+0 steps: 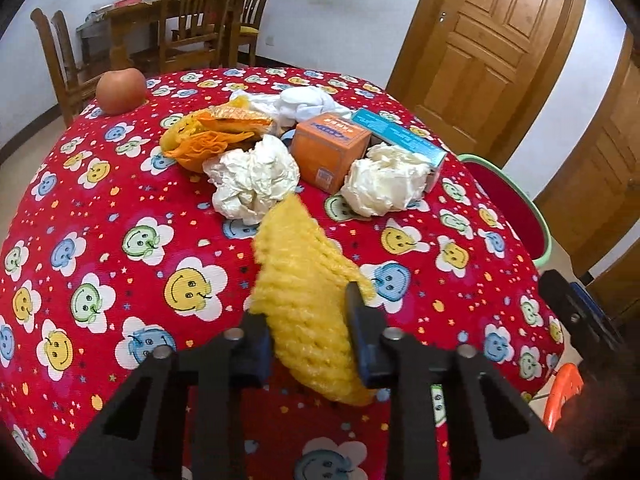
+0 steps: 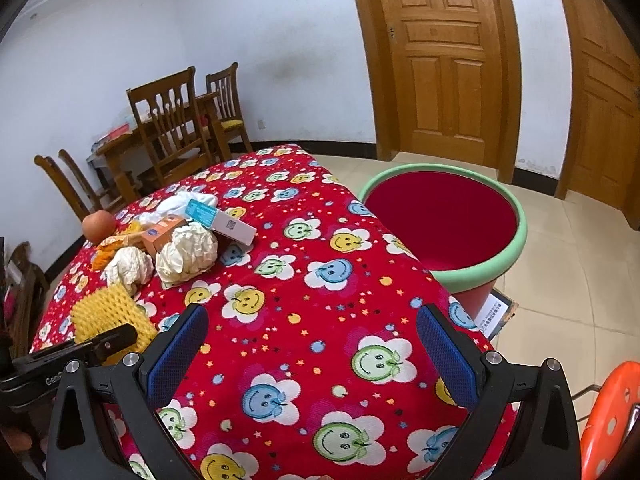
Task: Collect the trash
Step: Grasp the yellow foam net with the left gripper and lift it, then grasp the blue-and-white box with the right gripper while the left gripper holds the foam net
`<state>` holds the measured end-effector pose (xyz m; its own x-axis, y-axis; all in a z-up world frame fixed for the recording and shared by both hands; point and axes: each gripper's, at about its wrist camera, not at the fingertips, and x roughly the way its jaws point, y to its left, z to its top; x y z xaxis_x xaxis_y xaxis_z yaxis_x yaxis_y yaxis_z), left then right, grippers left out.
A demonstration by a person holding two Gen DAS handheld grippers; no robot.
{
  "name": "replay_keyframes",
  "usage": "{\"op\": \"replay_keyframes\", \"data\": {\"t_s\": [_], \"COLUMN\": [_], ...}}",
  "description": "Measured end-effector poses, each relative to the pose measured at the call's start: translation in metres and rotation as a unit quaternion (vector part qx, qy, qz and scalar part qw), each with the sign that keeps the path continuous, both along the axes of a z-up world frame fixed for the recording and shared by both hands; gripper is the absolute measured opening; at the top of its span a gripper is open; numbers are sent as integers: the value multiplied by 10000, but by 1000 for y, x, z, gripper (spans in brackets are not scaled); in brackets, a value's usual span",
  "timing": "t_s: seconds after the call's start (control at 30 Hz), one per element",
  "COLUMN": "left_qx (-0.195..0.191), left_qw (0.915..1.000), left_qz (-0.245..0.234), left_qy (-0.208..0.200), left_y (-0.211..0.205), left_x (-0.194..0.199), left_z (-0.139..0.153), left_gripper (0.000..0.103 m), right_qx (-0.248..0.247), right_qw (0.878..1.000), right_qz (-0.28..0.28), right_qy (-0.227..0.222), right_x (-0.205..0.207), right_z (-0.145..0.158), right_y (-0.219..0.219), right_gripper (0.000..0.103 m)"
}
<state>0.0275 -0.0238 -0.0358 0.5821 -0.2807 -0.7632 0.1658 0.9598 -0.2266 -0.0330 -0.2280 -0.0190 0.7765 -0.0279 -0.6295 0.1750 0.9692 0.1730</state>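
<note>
Table: covered by a red cloth printed with smiley-face flowers (image 1: 120, 216), holding all the litter.
Bin: round tub with a pale green rim and red inside (image 2: 520, 236), on the tiled floor just beside the table's far edge.
Left gripper (image 1: 310, 320): jaws clenched on a yellow foam fruit net (image 1: 296, 272), lifted at a slant above the cloth.
Right gripper (image 2: 312, 344): blue-padded jaws spread wide over bare cloth, grasping nothing.
Litter heap: two crumpled white paper balls (image 1: 254, 178), a small orange carton (image 1: 328, 148), a long blue-and-white box (image 1: 400, 136), orange wrappers (image 1: 216, 132), white cloth; printing too blurred to read.
Apple (image 1: 121, 90): at the far left edge of the table.
</note>
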Motion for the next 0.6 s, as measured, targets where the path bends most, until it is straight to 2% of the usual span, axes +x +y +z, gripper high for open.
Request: {"op": "replay_keyframes", "data": {"t_s": [0.3, 0.6], "left_qx": [128, 392], "left_qw": [9984, 9959], "left_qz": [142, 272], "left_qy": [-537, -770], "left_y": [10, 13], "left_x": [3, 32], "left_z": [39, 52], "left_gripper": [25, 25], "right_qx": [33, -48], "right_qw": [9989, 9956], "right_qz": [455, 887], "right_qy": [67, 306], "right_x": [28, 81], "right_z": [13, 20], "right_y": [10, 24], "right_gripper": [103, 103]}}
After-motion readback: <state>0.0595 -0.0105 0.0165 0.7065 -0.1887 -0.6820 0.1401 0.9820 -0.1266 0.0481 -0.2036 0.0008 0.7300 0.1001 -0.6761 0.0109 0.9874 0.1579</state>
